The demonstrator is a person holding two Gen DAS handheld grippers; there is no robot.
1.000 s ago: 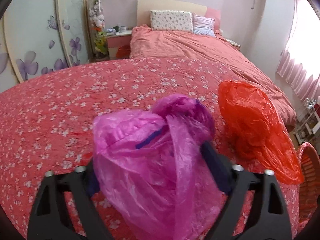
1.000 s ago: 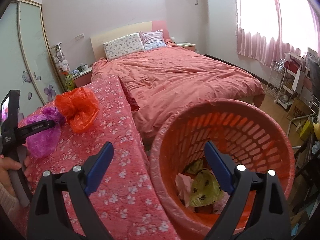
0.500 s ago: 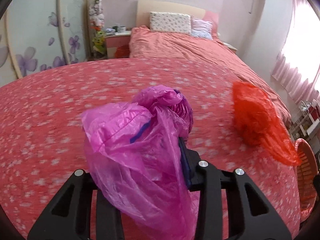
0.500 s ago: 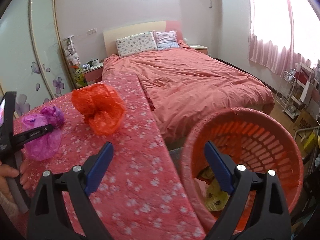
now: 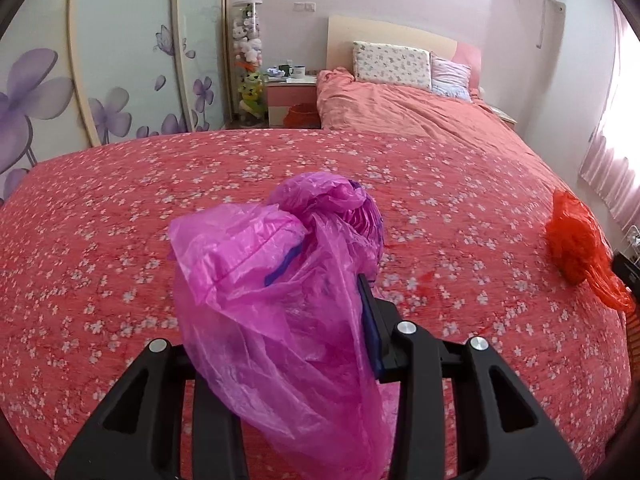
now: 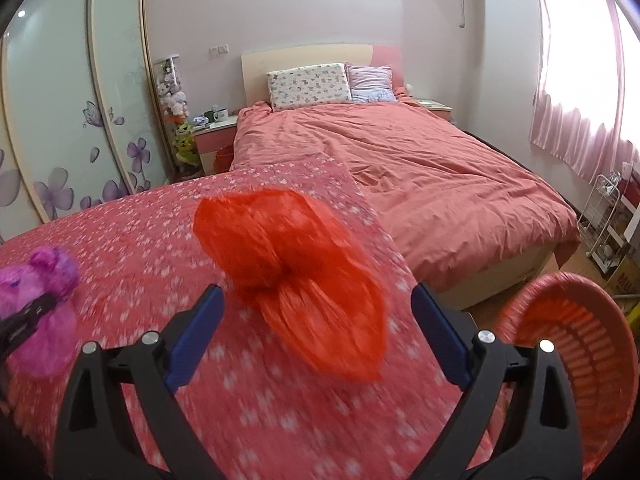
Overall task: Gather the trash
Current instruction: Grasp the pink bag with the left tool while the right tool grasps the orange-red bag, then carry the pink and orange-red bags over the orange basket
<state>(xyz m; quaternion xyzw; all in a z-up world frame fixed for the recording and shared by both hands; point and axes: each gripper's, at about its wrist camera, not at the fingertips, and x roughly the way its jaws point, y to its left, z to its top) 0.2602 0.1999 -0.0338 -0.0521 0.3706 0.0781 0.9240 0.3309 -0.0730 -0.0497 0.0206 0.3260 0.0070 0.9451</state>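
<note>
My left gripper (image 5: 288,312) is shut on a crumpled magenta plastic bag (image 5: 280,280) and holds it above the floral red tablecloth (image 5: 120,220). The bag also shows in the right wrist view (image 6: 36,304) at far left. A crumpled red plastic bag (image 6: 296,280) lies on the cloth between the open jaws of my right gripper (image 6: 316,320); it also shows in the left wrist view (image 5: 576,244) at far right. An orange trash basket (image 6: 568,360) stands off the table's right edge.
A bed with a salmon duvet (image 6: 420,176) lies beyond the table. A nightstand (image 5: 292,100) and flowered wardrobe doors (image 5: 100,80) are at back left. A wire rack (image 6: 608,220) stands by the curtained window at right.
My left gripper closed on the magenta bag and lifted it. My right gripper swung left from over the basket to the red bag, which now sits between its fingers.
</note>
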